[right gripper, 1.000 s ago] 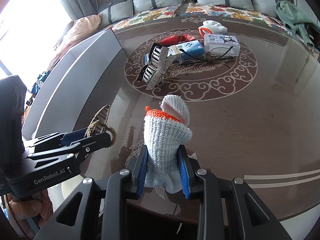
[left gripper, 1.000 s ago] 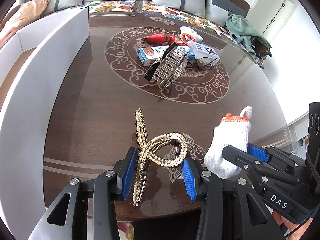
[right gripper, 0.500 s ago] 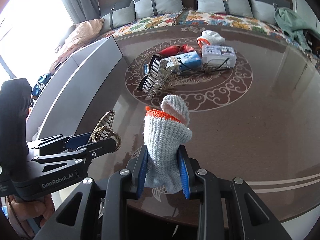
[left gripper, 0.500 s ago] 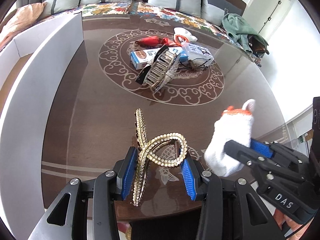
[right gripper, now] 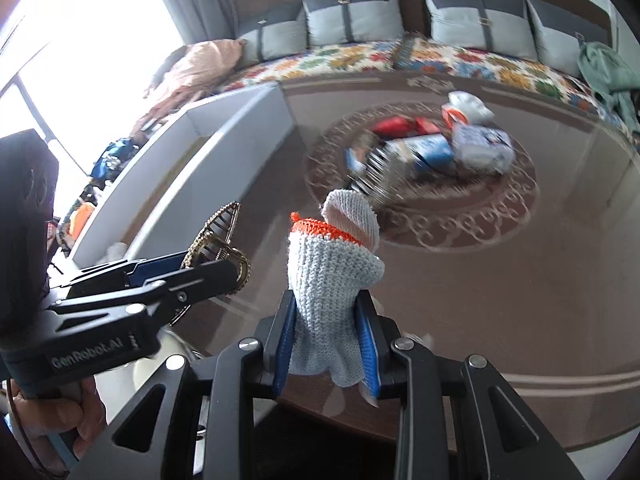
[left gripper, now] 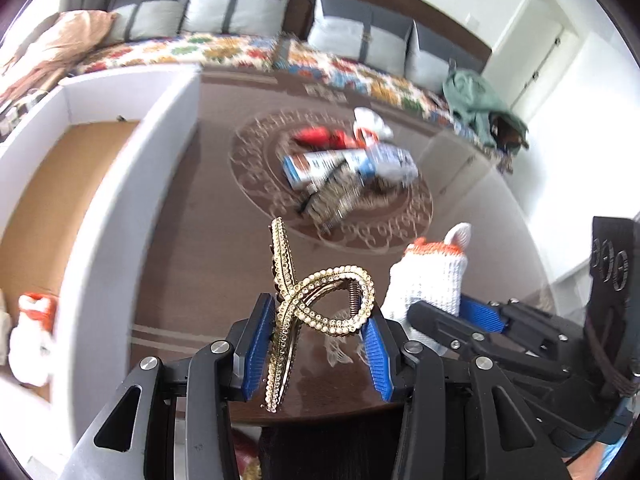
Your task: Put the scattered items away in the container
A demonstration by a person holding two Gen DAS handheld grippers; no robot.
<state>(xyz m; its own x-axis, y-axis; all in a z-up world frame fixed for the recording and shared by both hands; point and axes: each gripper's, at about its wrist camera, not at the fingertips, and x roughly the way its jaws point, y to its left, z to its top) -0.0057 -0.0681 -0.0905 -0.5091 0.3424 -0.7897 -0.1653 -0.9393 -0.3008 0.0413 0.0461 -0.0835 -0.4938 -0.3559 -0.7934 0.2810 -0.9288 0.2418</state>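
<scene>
Gold hair clip (left gripper: 316, 304), orange-cuffed white glove (right gripper: 332, 280)

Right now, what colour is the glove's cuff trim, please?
Orange, on the white knit glove; clearest in the right wrist view.

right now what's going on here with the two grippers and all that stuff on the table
A person is tidying with a gripper in each hand. The left gripper is shut on a gold rhinestone hair claw; the right gripper is shut on a white knit glove with an orange cuff. The white container at left already holds a similar glove. More items remain piled mid-table.
</scene>
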